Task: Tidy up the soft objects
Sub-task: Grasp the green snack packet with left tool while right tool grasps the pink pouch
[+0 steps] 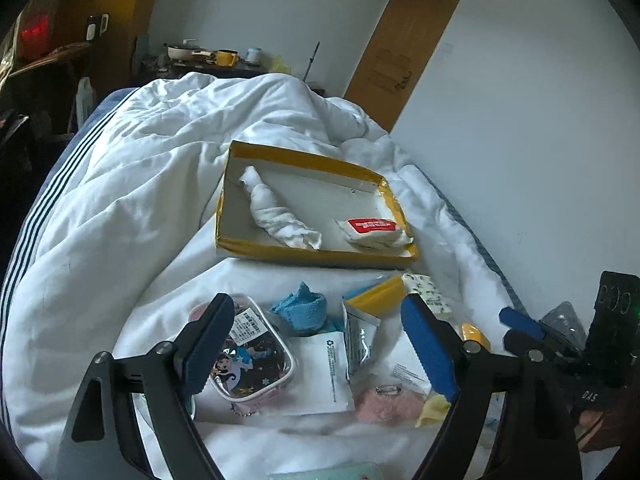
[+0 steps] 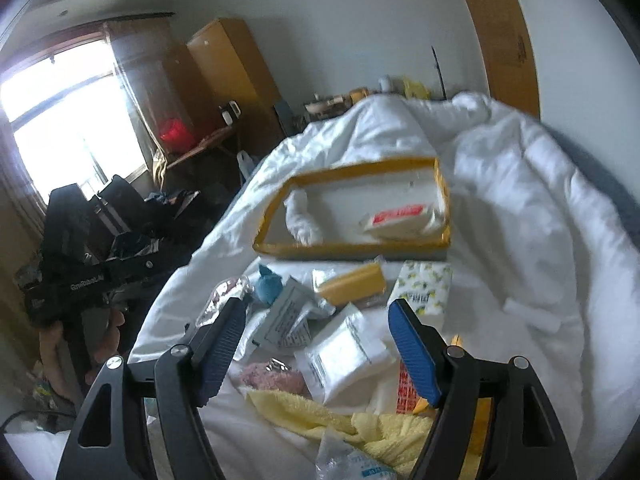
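Note:
A yellow-edged cardboard box [image 1: 304, 157] [image 2: 348, 249] lies on the white duvet. Inside it are a rolled white cloth [image 1: 276, 210] [image 2: 302, 216] and a white tissue pack with a red label [image 1: 376, 232] [image 2: 400, 220]. Nearer me lies a heap of soft things: a blue knitted piece [image 1: 300, 308] [image 2: 268, 286], a pink fluffy piece [image 1: 384, 404] [image 2: 268, 378], a yellow towel [image 2: 320, 416], a cartoon pouch [image 1: 252, 360] and white packets [image 2: 344, 356]. My left gripper [image 1: 320, 348] hangs open above the heap, holding nothing. My right gripper [image 2: 316, 352] [image 1: 516, 322] is open and empty too.
A lemon-print tissue pack [image 2: 424, 292] [image 1: 428, 290] and a yellow sponge block [image 2: 352, 284] [image 1: 378, 298] lie just before the box. The duvet [image 1: 160, 168] bulges up behind and to the left. A wall [image 1: 520, 120] runs along the right. Cluttered furniture [image 2: 100, 248] stands left of the bed.

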Action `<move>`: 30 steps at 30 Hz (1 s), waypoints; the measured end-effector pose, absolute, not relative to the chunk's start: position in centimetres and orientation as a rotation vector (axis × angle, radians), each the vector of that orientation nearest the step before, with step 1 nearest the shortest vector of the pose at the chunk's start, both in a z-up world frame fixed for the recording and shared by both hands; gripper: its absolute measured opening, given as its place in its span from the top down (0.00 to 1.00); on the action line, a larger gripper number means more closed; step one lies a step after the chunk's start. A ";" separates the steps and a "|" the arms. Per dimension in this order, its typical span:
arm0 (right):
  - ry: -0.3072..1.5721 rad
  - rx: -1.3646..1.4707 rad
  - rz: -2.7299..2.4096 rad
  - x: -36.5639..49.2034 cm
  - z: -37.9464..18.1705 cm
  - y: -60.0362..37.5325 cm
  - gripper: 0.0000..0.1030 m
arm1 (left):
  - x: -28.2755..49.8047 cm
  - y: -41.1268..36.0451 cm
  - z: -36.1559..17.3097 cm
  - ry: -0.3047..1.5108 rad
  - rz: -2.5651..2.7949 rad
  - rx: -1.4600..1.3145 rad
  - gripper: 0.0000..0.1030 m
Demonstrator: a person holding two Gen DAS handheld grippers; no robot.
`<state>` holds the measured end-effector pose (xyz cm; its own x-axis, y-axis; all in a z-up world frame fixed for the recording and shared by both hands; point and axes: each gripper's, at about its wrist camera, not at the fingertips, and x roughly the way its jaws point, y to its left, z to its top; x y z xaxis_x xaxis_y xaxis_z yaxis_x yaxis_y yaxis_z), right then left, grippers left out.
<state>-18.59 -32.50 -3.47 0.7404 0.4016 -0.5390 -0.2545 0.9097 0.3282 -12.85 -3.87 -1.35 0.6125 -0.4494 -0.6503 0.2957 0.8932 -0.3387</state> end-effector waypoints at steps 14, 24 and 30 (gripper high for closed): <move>0.777 0.235 0.439 -16.9 -5.8 -31.2 0.24 | -9.9 1.1 -5.3 0.978 -0.293 -0.215 0.17; 0.854 0.146 0.603 -14.4 -4.4 -26.9 0.24 | -11.7 4.1 -7.7 1.024 -0.265 -0.225 0.17; 0.981 0.074 0.711 -9.5 -4.5 -21.9 0.18 | -13.7 6.3 -10.5 1.059 -0.263 -0.276 0.17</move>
